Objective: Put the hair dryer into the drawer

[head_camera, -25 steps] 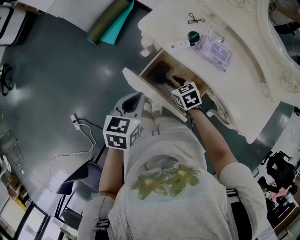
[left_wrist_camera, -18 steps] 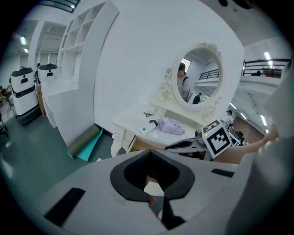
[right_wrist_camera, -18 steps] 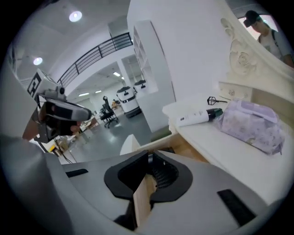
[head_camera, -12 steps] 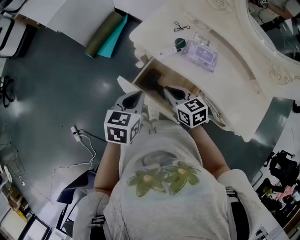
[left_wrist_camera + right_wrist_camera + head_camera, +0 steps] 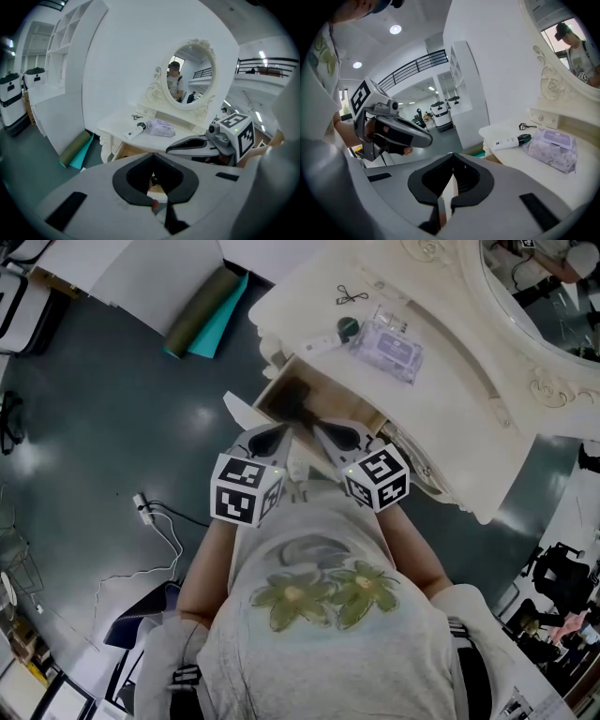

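Below carved cream vanity top (image 5: 450, 404): boxy wood-lined drawer (image 5: 272, 395), open.

A dressing table (image 5: 450, 399) fills the upper right, its mirror (image 5: 553, 296) at the back. On top, a tube (image 5: 317, 341) lies just left of a packet (image 5: 386, 350). The drawer (image 5: 274, 388) stands pulled out at the table's front, the hair dryer (image 5: 295, 395) inside it, with the left gripper (image 5: 283, 429) and right gripper (image 5: 315, 426) side by side just before it. On the floor, a rolled mat (image 5: 194, 308) lies left of the table.
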`<state>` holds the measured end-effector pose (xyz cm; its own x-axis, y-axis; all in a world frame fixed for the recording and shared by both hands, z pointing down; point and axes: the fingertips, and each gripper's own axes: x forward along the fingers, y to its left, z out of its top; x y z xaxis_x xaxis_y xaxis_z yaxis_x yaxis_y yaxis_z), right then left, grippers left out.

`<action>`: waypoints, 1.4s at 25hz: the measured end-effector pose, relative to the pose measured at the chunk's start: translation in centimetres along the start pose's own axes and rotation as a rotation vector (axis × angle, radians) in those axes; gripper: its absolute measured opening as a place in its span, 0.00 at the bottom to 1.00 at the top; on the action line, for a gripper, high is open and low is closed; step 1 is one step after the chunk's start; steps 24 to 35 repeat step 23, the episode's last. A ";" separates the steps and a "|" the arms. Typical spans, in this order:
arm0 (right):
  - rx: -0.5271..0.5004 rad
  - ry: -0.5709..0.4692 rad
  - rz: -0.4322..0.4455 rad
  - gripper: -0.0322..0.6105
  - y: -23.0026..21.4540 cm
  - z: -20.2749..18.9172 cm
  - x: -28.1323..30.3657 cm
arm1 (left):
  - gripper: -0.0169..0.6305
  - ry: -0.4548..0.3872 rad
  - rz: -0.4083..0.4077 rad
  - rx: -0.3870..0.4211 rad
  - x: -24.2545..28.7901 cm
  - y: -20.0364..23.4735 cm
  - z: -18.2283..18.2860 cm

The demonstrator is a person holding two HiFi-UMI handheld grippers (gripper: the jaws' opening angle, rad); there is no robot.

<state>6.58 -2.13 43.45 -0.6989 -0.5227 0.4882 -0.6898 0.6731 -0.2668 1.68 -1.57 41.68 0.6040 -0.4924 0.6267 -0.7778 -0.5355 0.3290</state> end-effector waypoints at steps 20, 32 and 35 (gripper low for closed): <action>-0.020 0.031 -0.052 0.09 -1.0 -1.5 -1.6 | 0.04 0.010 -0.002 0.036 -0.1 -1.0 0.0; -0.015 0.034 -0.058 0.09 -0.9 -1.8 -1.6 | 0.04 0.011 0.000 0.036 -0.4 -1.0 -0.2; -0.015 0.034 -0.058 0.09 -0.9 -1.8 -1.6 | 0.04 0.011 0.000 0.036 -0.4 -1.0 -0.2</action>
